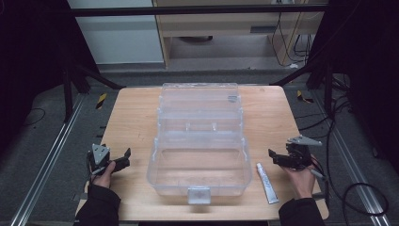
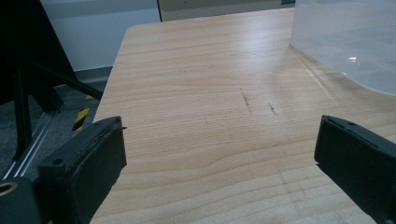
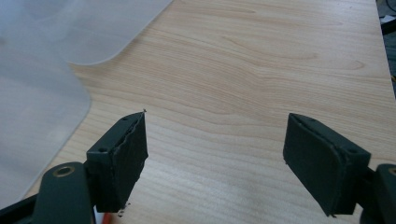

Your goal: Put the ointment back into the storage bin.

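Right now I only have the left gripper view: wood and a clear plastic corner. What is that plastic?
Observer: A clear storage box with its lid open, mid-table, seen from the high view.
Operator: Anything on the table besides the box?
Observer: A small white tube lies on the wood to the box's right, apart from it.
Operator: Where is the right gripper?
Observer: The right gripper is just right of the tube, jaws apart and holding nothing.

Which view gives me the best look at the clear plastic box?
The high view: it shows the whole box, lid open, middle of the table. The left gripper view catches one rounded corner at upper right; the right gripper view shows blurred translucent walls at left.
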A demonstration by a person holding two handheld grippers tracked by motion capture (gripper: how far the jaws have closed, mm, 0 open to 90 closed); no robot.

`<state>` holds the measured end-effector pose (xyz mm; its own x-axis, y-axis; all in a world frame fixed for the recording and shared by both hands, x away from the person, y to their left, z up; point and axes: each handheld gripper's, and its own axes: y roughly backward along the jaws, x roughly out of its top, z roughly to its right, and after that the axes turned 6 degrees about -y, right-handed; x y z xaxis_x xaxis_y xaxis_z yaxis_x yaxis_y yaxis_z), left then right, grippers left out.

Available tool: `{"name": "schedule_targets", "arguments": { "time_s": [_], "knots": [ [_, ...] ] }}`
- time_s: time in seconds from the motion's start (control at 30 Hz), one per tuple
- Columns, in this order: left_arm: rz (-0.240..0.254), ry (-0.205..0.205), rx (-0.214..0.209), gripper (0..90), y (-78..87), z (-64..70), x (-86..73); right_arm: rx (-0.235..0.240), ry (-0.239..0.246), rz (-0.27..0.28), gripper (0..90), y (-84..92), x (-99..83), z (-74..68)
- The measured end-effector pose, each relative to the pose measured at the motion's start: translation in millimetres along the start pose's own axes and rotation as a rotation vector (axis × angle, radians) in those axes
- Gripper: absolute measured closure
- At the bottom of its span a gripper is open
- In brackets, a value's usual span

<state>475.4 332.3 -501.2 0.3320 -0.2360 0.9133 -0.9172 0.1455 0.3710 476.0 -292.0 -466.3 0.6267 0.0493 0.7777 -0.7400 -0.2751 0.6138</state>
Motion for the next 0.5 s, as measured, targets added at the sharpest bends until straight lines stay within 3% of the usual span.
{"name": "schedule_targets", "arguments": {
  "time_s": [0.17,0.2,0.27,0.3,0.5],
  "knots": [
    [0.002,0.0,-0.001,1.6,0.2,0.0,-0.1,0.005,0.022,-0.029,27.3,10.4,5.8,-2.3],
    [0.002,-0.001,-0.001,1.6,0.3,0.1,-0.1,0.009,0.03,-0.072,29.1,13.6,8.5,-6.2],
    [0.002,-0.001,-0.001,1.6,0.3,0.1,-0.1,0.004,0.048,-0.072,29.2,15.3,9.1,-8.7],
    [0.003,-0.001,-0.001,1.5,0.4,0.0,-0.1,0.008,0.079,-0.131,29.3,16.7,12.1,-14.6],
    [0.003,0.001,0.0,1.6,0.4,0.0,-0.1,0.025,0.105,-0.181,30.6,28.8,19.4,-26.8]
  ]
}}
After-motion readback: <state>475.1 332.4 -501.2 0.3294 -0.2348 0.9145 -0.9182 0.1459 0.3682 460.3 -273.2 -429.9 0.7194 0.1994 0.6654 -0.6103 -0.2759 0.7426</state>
